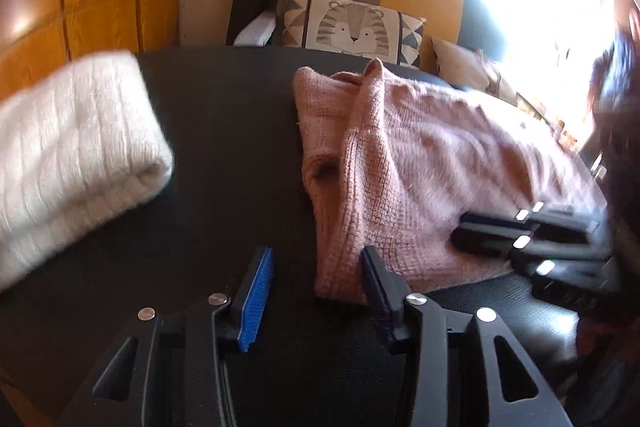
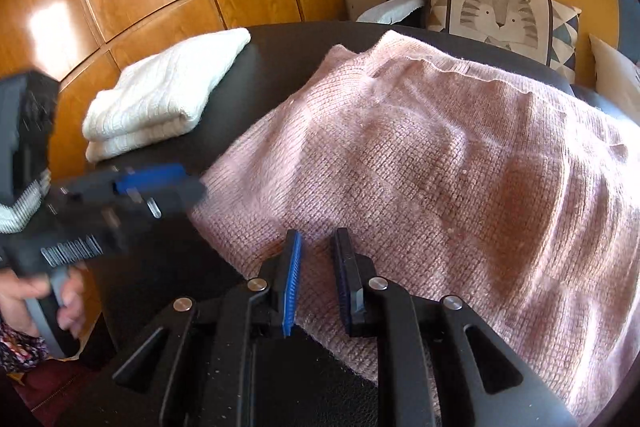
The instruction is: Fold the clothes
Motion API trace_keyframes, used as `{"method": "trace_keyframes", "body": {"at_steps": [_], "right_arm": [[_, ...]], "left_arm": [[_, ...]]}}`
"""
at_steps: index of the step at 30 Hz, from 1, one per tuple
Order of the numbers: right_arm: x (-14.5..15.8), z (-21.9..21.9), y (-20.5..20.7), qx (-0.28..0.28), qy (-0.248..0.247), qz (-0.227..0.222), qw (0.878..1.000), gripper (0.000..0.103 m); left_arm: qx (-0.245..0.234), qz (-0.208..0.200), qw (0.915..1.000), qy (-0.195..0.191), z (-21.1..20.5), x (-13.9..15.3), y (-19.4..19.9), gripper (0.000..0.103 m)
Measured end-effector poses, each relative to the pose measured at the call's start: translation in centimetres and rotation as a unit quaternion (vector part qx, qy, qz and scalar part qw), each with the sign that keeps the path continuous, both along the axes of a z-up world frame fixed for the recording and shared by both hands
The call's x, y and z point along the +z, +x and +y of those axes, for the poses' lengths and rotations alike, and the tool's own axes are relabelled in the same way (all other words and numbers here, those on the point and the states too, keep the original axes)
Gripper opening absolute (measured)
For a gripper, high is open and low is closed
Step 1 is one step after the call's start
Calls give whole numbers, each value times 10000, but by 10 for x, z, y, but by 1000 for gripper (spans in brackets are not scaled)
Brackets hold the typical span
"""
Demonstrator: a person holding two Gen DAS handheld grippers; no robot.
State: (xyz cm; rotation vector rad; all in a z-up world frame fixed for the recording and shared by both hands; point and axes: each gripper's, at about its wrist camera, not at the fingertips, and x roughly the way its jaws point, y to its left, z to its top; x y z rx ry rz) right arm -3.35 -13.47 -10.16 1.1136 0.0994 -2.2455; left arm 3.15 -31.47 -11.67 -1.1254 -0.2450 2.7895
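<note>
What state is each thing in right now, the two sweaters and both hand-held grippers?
Pink sweater: spread on the black table, partly folded, rumpled.
White sweater: folded, lying apart from the pink one.
Left hand-held gripper: open, at the pink sweater's near edge.
Right hand-held gripper: open, over the pink sweater's near edge, gripping nothing.

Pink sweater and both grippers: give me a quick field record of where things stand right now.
pink sweater: spread on the black table, one sleeve folded over the body
left gripper: open, at the sweater's near corner, gripping nothing
right gripper: open, over the sweater's near edge, gripping nothing
white sweater: folded, lying apart to the left
fold status: unfinished
</note>
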Motion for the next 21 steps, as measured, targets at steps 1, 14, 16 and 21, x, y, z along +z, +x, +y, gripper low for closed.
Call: {"method": "trace_keyframes", "body": {"at_steps": [1, 14, 16, 21], "right_arm": [[0, 1, 0, -23, -24, -4, 10000, 17], [-1, 9, -3, -77, -265, -95, 9996, 17], [-2, 9, -4, -72, -273, -105, 9995, 17], [-2, 9, -5, -49, -301, -118, 9995, 17]], "left_arm": [[5, 77, 9999, 114, -1, 5, -2, 43], [-254, -376, 9945, -946, 51, 6, -57, 44], [-155, -353, 9955, -860, 45, 7, -49, 47], [123, -380, 9973, -608, 30, 6, -31, 50]]}}
